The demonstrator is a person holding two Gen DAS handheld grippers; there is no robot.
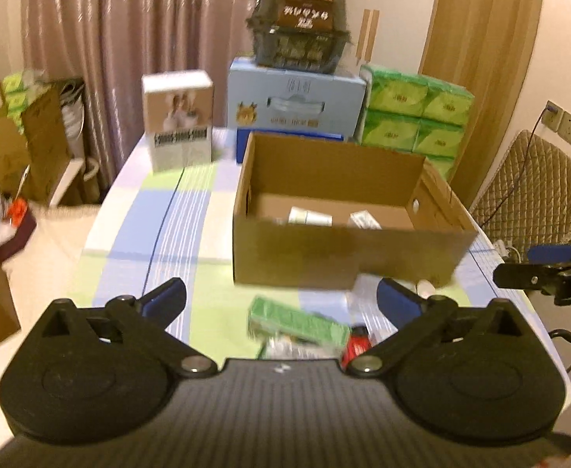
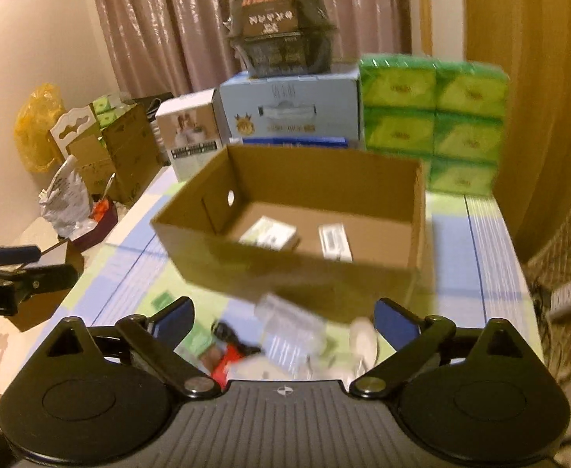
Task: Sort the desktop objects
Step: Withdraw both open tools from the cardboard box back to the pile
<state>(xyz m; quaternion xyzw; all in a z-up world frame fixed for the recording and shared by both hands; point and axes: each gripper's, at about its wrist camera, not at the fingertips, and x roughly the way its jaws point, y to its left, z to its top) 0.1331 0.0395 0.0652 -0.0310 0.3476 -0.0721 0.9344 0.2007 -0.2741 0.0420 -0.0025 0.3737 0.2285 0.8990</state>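
Up front in the left wrist view, the left gripper (image 1: 281,296) stands wide apart, holding nothing, above a green packet (image 1: 299,325) lying flat on the checked tablecloth (image 1: 160,234), its long axis running left to lower right. Behind it sits the cardboard box (image 1: 344,253). From the right wrist view, the right gripper (image 2: 283,318) also gapes empty over blurred clutter; two small cartons (image 2: 269,234) lie inside the box.

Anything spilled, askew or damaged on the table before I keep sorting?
Nothing looks spilled or broken. The cardboard box sits upright with two small packages inside. The loose items, including a green box, lie jumbled in front of it, unsorted. Both tongs are open and empty.
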